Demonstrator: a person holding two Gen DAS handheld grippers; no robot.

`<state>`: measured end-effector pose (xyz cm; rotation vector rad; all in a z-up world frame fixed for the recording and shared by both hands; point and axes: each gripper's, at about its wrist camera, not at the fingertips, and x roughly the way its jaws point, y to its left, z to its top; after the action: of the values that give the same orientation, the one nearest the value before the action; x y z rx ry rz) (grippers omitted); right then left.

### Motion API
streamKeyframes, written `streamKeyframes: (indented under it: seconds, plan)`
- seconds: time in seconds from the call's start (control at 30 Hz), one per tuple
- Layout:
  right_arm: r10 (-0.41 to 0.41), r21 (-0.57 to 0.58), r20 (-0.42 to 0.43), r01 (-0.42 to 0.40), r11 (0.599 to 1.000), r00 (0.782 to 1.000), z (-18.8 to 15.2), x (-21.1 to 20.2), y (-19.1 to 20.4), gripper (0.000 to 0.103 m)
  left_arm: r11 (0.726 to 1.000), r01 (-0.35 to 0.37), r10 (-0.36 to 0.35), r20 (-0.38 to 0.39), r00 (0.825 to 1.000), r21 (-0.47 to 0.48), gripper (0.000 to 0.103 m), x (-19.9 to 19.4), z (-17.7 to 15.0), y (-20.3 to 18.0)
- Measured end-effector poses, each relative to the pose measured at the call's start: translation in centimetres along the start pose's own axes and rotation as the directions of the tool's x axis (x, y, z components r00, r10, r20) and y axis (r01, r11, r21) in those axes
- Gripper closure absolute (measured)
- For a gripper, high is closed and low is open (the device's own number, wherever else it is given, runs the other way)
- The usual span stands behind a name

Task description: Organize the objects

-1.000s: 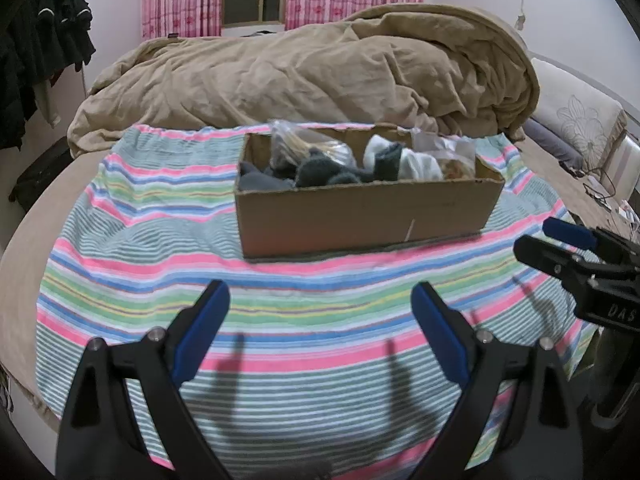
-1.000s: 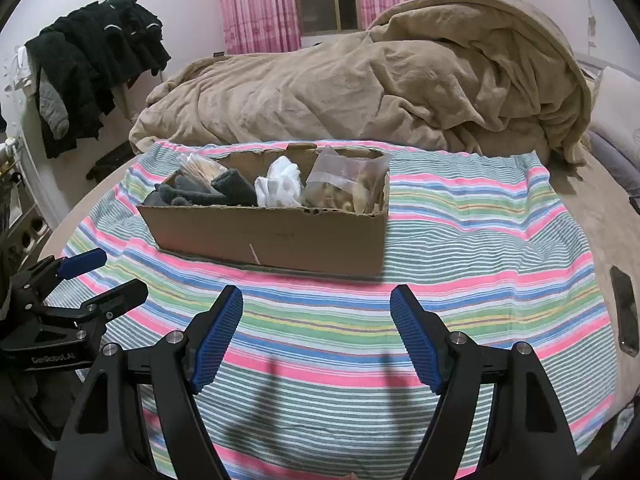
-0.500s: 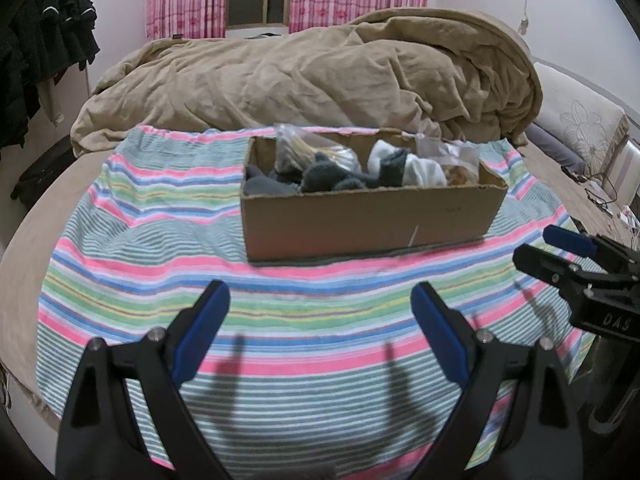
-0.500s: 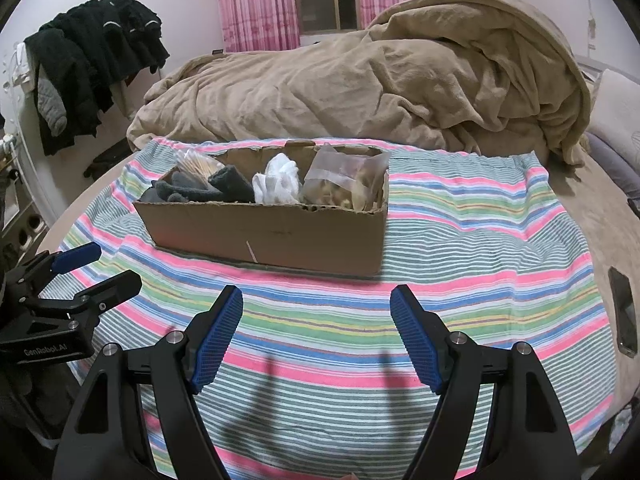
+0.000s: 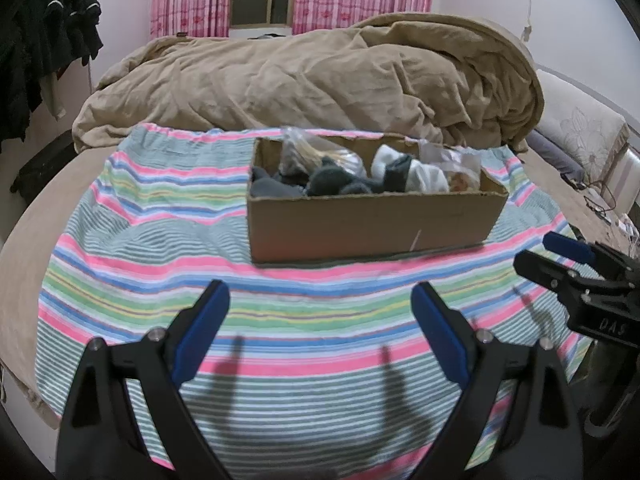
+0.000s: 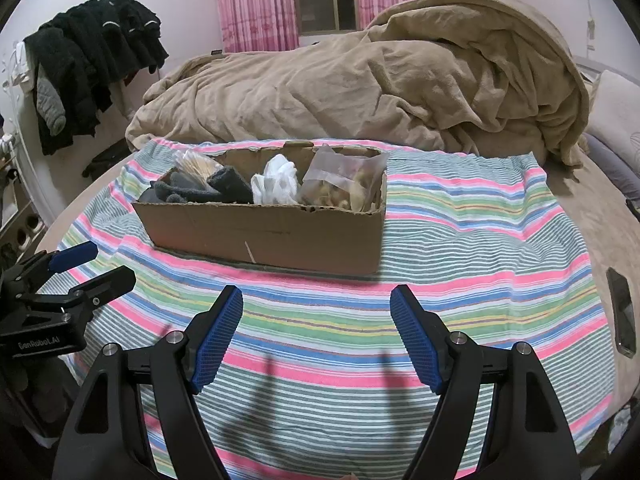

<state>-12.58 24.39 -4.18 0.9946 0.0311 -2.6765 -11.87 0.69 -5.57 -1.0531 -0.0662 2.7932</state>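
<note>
A brown cardboard box stands on a striped cloth on the bed. It holds grey socks, white socks and clear plastic bags. My left gripper is open and empty, hovering over the cloth short of the box. My right gripper is open and empty too, short of the box's right part. Each gripper shows at the edge of the other's view, the right one and the left one.
A crumpled tan blanket lies behind the box. Dark clothes hang at the left wall. A pillow lies at the right. A dark phone lies on the bed right of the cloth.
Both grippers have drifted slightly, so the box sits a little further right in the left view and a touch nearer in the right view. Both stay open and empty.
</note>
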Motion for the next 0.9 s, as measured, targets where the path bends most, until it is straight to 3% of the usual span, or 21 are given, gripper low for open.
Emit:
streamKeyframes:
  seconds: [0.37,0.9]
  plan:
    - [0.000,0.001,-0.001,0.000,1.000,1.000,-0.01,-0.02,0.06,0.024,1.000,0.013,-0.013,-0.005,1.000,-0.022,0.010,-0.07,0.04,0.10]
    - [0.000,-0.001,-0.002,0.000,1.000,1.000,-0.03,-0.10,0.27,0.024,0.999,-0.029,0.029,0.011,1.000,-0.021,0.010,-0.35,0.08,0.47]
